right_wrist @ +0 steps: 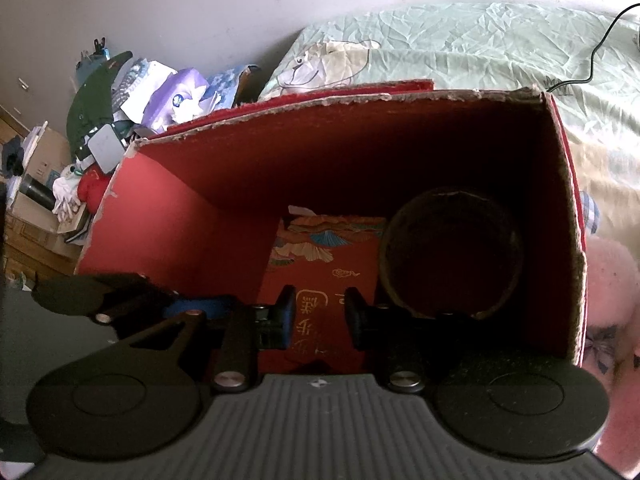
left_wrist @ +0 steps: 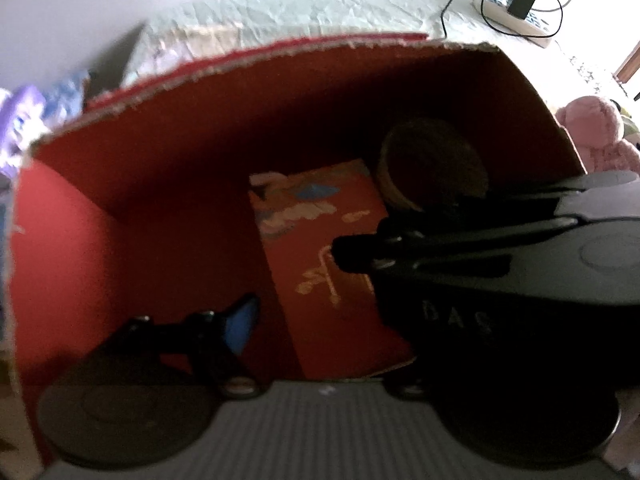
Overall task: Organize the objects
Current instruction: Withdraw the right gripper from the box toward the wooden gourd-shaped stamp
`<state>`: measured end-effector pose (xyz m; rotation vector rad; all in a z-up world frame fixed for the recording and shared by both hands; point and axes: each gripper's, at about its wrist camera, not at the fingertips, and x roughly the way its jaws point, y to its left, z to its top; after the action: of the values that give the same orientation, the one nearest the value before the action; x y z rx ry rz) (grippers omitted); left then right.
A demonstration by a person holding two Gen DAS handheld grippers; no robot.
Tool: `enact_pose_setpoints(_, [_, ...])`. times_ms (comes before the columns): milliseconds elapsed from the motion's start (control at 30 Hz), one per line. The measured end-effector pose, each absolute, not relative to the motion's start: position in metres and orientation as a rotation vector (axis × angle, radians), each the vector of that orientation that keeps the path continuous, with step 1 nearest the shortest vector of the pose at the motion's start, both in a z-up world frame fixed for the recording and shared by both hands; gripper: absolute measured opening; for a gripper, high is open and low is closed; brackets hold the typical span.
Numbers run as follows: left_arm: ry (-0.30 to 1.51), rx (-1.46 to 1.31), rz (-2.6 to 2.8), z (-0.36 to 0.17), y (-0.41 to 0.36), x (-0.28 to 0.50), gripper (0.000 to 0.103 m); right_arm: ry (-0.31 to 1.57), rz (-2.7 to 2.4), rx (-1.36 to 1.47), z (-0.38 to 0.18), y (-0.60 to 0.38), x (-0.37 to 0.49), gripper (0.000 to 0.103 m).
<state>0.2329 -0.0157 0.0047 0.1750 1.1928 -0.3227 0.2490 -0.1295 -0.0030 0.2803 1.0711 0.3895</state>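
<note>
A big red cardboard box point(right_wrist: 180, 208) with torn rims stands on the bed; it also fills the left wrist view point(left_wrist: 120, 184). Inside lie a flat red packet with gold writing point(right_wrist: 332, 280), also seen in the left wrist view point(left_wrist: 320, 240), and a dark round tin point(right_wrist: 452, 256), also in the left wrist view point(left_wrist: 432, 168), to its right. My right gripper point(right_wrist: 320, 314) is open and empty, low over the packet. My left gripper point(left_wrist: 296, 280) is open inside the box; one blue-padded finger point(left_wrist: 240, 320) shows. The right gripper's body crosses the left wrist view.
A pale green sheet point(right_wrist: 480, 40) covers the bed behind the box. A power strip with a charger and cables point(left_wrist: 520, 4) lies on it. A pink plush toy point(left_wrist: 600, 136) sits right of the box. Clutter point(right_wrist: 120, 92) piles up at the left by the wall.
</note>
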Motion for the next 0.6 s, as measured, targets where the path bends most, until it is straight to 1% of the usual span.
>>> enact_pose_setpoints(167, [1.174,0.190,-0.293,0.006,-0.013,0.233,0.074,1.070,0.384,0.272,-0.002,-0.128,0.249,0.028])
enact_pose_setpoints(500, [1.070,0.243,-0.219,0.031,-0.005,0.206,0.073,0.996,0.342,0.257,0.010,-0.131,0.224,0.028])
enact_pose_setpoints(600, [1.063,0.232,-0.193,0.036,-0.001,0.199,0.073,0.956,0.321,0.266,0.015,-0.132,0.212,0.029])
